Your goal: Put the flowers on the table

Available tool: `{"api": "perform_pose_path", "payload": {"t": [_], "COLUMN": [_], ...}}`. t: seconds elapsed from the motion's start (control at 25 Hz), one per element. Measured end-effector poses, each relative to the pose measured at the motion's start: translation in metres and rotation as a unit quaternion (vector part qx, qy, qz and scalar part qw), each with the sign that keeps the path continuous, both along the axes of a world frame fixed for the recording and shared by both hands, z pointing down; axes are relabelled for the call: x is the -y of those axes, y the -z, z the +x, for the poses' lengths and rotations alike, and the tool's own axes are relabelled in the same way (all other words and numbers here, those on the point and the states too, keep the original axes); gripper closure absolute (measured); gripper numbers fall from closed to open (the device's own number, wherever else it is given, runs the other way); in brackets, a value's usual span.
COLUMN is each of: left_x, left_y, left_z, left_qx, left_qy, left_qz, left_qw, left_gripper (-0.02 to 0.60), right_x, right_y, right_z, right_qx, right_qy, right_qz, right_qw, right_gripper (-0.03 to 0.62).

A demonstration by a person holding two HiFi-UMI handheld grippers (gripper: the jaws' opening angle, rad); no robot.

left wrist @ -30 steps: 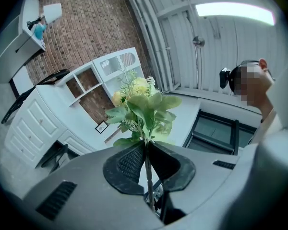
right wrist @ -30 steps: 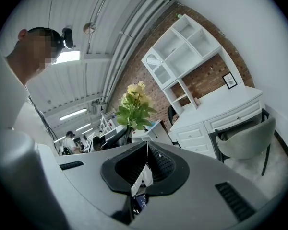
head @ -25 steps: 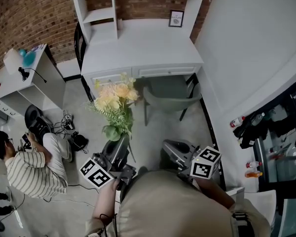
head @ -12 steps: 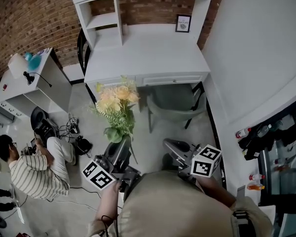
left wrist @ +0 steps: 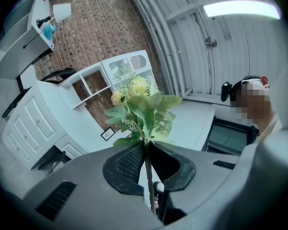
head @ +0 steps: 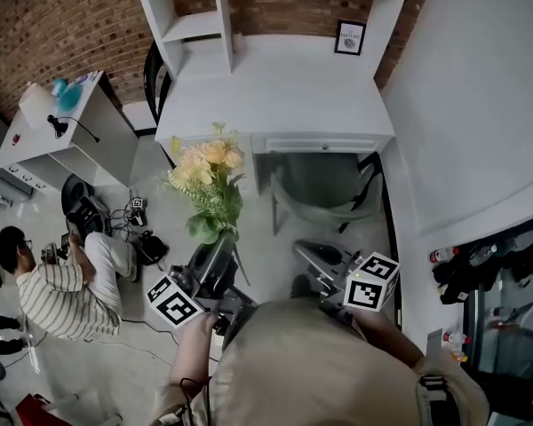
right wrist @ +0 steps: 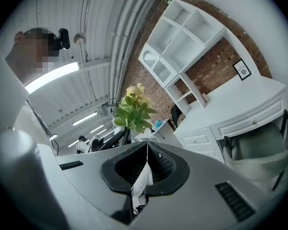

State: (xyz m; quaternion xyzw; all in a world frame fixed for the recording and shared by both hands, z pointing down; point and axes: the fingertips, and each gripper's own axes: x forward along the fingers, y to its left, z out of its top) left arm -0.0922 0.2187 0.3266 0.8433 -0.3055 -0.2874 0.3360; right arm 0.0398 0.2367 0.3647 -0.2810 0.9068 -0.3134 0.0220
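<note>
Head view shows the white table (head: 275,96) at 12 o'clock nearer than a second ago as I carry the flowers (head: 206,174) toward it, stems clamped in the left gripper (head: 215,257) fingers, right gripper (head: 318,257) fingers together, so I judge placing comes next.

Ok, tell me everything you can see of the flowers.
The flowers are one bunch: pale yellow and peach blooms over green leaves, on a thin twisted stem. It sticks out ahead of the jaws in mid-air, towards the white desk. Only the left gripper touches it, jaws shut on the stem.
</note>
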Motion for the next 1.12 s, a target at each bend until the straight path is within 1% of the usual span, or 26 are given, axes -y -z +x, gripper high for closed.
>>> {"api": "perform_pose_path", "payload": {"t": [0.2,0.32,0.4,0.6,0.84,1.0,1.12], "left_x": [0.016,0.029,0.034,0.044,0.052,0.062,0.072], "left_y": [0.005,0.004,0.002,0.004,0.007,0.009,0.007], "left_z": [0.024,0.043,0.048,0.063,0.077,0.095,0.098], "left_qx": [-0.013,0.004,0.012,0.017,0.03,0.044,0.055], "left_qy": [-0.006,-0.002,0.004,0.015,0.033,0.035,0.037], "left_qz": [-0.012,-0.019,-0.022,-0.023,-0.017,-0.016,-0.017], "left_qw": [0.9998,0.9998,0.9997,0.9995,0.9989,0.9983,0.9977], "left_gripper": [0.548,0.548,0.548,0.548,0.548,0.548,0.548], "right_x": [0.017,0.032,0.038,0.05,0.057,0.064,0.073], "right_y": [-0.002,-0.003,-0.005,-0.005,-0.01,-0.013,-0.014], "right_z": [0.022,0.036,0.041,0.055,0.075,0.094,0.1], "right_qx": [0.009,0.02,0.02,0.032,0.033,0.041,0.044], "right_qy": [0.005,0.011,0.018,0.03,0.042,0.046,0.049], "right_qz": [-0.011,-0.017,-0.019,-0.023,-0.027,-0.03,-0.03], "right_qw": [1.0,1.0,0.999,0.999,0.998,0.998,0.997], "right_gripper": [0.571,0.571,0.571,0.571,0.572,0.571,0.571]}}
